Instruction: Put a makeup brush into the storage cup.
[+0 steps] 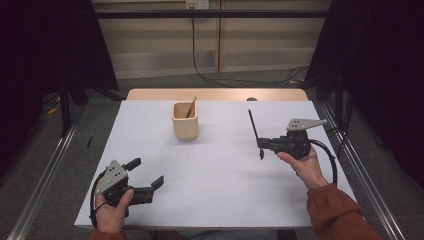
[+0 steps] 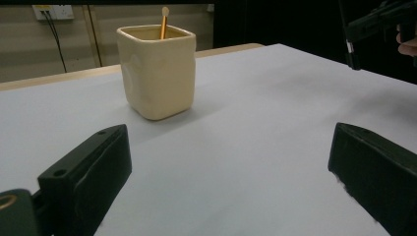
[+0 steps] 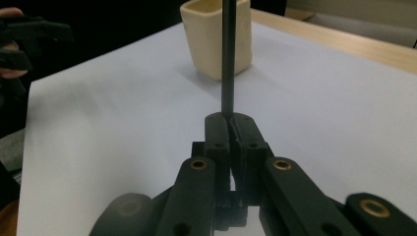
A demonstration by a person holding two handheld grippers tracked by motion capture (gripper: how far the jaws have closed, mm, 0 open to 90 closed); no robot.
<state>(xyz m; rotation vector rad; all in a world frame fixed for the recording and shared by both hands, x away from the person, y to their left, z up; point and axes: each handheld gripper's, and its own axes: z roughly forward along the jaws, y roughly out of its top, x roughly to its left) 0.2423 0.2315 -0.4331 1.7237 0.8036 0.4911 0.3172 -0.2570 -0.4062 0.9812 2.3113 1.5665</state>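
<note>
Right gripper (image 1: pixel 262 146), high view: held above the right half of the worktop (image 1: pixel 220 190), jaws pointing left toward the middle. Jaws pressed together on a thin black stick (image 1: pixel 254 128). The stick runs up and away from the jaws, tilted slightly left in this view, with a short end poking out below them. Right gripper view confirms it: the two black jaws meet with the stick (image 3: pixel 227 59) clamped between their tips, rising straight out of the picture's top.

Cream cup (image 1: pixel 185 120): square-sided, upright, at mid-worktop toward the far edge, well apart from both grippers. One thin orange-brown stick (image 1: pixel 191 107) leans inside it, top end above the rim. In the left gripper view the cup (image 2: pixel 157 71) sits ahead and a little left, the stick (image 2: pixel 163 22) showing over its back rim. In the right gripper view the cup (image 3: pixel 216 37) stands behind the black stick, partly crossed by it.

Left gripper (image 1: pixel 148 174), high view: low over the near left corner of the worktop, held in the person's left hand (image 1: pixel 112 210). Jaws spread wide, nothing between them. Left gripper view agrees: both jaws far apart at the bottom corners, bare white surface in the gap.

Worktop covered in white, wooden edge showing along the far side.
</note>
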